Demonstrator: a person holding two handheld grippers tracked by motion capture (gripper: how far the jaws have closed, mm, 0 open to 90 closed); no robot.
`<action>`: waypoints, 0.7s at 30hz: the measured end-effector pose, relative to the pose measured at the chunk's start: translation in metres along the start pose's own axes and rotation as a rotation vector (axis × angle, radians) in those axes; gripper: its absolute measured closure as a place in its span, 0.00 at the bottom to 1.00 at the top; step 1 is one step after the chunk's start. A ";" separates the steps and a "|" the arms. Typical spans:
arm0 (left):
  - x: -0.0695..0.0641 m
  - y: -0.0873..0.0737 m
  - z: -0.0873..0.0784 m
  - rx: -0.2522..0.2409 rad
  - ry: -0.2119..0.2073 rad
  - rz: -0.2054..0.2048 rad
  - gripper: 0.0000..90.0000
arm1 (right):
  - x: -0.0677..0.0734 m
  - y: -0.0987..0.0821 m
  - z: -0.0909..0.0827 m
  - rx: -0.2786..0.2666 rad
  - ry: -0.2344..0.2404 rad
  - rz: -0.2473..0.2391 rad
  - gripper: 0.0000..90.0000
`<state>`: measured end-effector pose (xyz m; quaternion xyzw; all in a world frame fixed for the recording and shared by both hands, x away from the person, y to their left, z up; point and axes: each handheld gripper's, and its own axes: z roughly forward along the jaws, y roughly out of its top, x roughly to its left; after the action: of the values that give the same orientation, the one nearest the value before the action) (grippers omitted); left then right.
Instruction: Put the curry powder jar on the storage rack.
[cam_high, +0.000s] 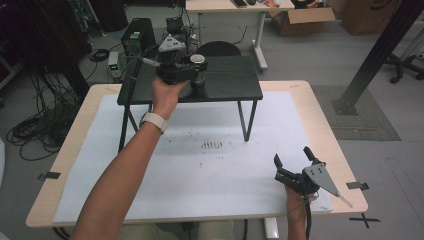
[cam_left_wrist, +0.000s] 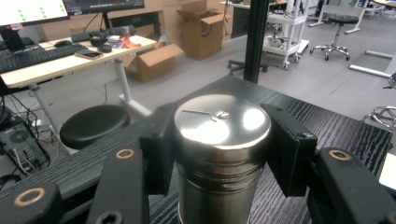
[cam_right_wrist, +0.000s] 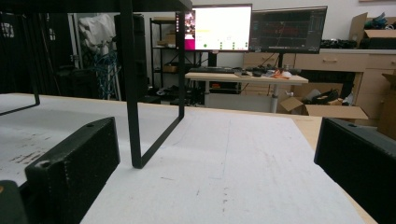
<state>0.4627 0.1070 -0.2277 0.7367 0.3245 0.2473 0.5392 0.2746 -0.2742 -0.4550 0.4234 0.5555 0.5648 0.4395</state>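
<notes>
A pale wooden table (cam_high: 327, 125) carried a white mat (cam_high: 200, 175) and a black woodgrain shelf (cam_high: 235, 85). On the shelf's middle stood a shiny steel can (cam_left_wrist: 219, 154), clamped by the left claw (cam_left_wrist: 219, 149). Near the table's right front corner, the right claw (cam_high: 292, 162) gaped empty.

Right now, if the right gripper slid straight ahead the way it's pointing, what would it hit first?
Probably nothing close: the right gripper has open jaws and bare white mat ahead. The black stand's leg sits left of that line, so it may just pass, though depth is hard to judge.
</notes>
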 end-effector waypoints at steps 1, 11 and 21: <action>0.000 0.000 0.000 0.000 0.000 -0.003 0.55 | 0.000 0.000 0.000 0.000 0.000 0.001 0.00; 0.001 0.000 0.001 0.009 0.007 -0.012 0.54 | 0.000 0.000 0.000 -0.001 0.001 0.000 0.00; 0.001 -0.002 -0.005 -0.034 0.001 -0.026 0.42 | 0.000 0.000 0.000 0.001 0.001 0.000 0.00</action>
<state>0.4595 0.1114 -0.2285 0.7232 0.3299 0.2461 0.5546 0.2746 -0.2742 -0.4550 0.4235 0.5559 0.5648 0.4388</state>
